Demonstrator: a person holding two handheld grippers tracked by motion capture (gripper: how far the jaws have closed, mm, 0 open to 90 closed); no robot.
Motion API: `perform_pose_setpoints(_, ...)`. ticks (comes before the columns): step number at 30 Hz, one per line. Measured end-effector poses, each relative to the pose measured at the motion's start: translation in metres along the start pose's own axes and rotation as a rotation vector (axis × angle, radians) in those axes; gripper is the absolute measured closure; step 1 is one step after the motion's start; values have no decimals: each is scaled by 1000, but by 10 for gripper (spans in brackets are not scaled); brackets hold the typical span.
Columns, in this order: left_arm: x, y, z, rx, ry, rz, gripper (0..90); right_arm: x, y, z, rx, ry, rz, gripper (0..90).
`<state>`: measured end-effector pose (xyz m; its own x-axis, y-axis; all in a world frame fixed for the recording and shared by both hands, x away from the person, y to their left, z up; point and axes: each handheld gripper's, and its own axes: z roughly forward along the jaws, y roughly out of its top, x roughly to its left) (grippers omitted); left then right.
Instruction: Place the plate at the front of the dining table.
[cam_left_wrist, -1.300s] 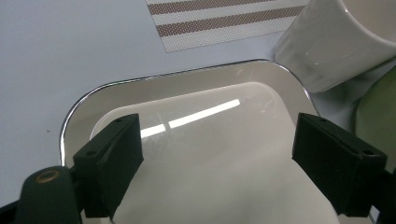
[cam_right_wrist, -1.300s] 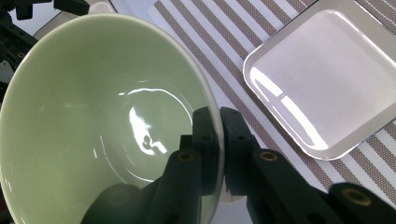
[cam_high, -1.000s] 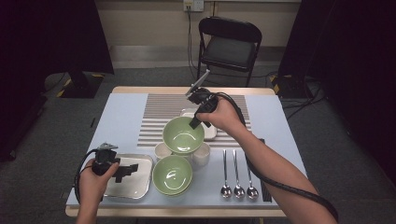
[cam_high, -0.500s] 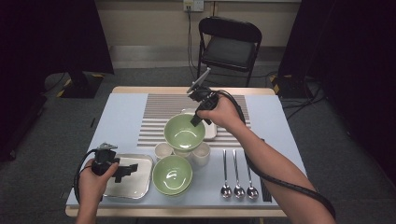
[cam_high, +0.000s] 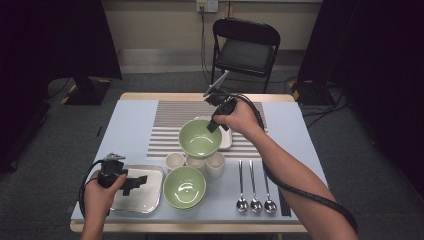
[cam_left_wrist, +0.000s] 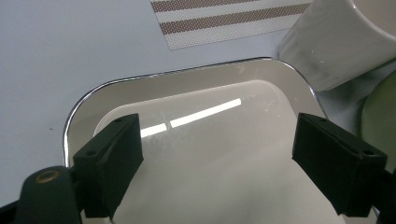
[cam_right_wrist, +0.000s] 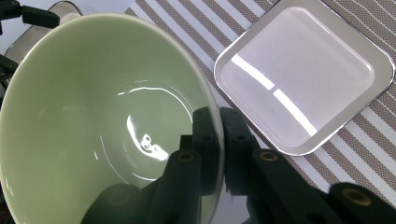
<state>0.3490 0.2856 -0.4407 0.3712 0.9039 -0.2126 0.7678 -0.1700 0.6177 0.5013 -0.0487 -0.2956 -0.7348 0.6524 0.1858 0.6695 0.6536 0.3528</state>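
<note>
The right gripper (cam_high: 214, 121) is clamping the rim of a green bowl (cam_high: 199, 137) — in the right gripper view its two black fingers (cam_right_wrist: 205, 140) are pinching the bowl's wall (cam_right_wrist: 93, 116), one inside and one outside, closed narrow on the thin edge. The bowl is hanging tilted above the striped mat (cam_high: 170, 125), just in front of a white square tray (cam_right_wrist: 303, 79) that is lying flat on the mat. In the high view the bowl is covering most of that tray and sitting just behind three small white cups (cam_high: 195, 162) that are standing in a row on the worktop (cam_high: 130, 120).

A second green bowl (cam_high: 184, 186) is resting on the worktop just in front of the cups. To its right three spoons (cam_high: 255, 187) are lying side by side, bowls toward the person, with a dark strip just beside them.

The left gripper (cam_high: 131, 182) is hovering over a metal tray (cam_high: 150, 197) at the near left corner — its fingers (cam_left_wrist: 112, 158) are standing wide apart with nothing between them, the tray's shiny floor (cam_left_wrist: 210, 154) showing below. In the left gripper view a white cup (cam_left_wrist: 336, 42) is standing just beyond the tray's far corner.
</note>
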Motion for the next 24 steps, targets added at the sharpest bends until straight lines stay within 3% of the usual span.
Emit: perform_pose_setpoints(24,2,0,-1,-5,-3,-5,156,-17,2,0,-13,-37,51,859)
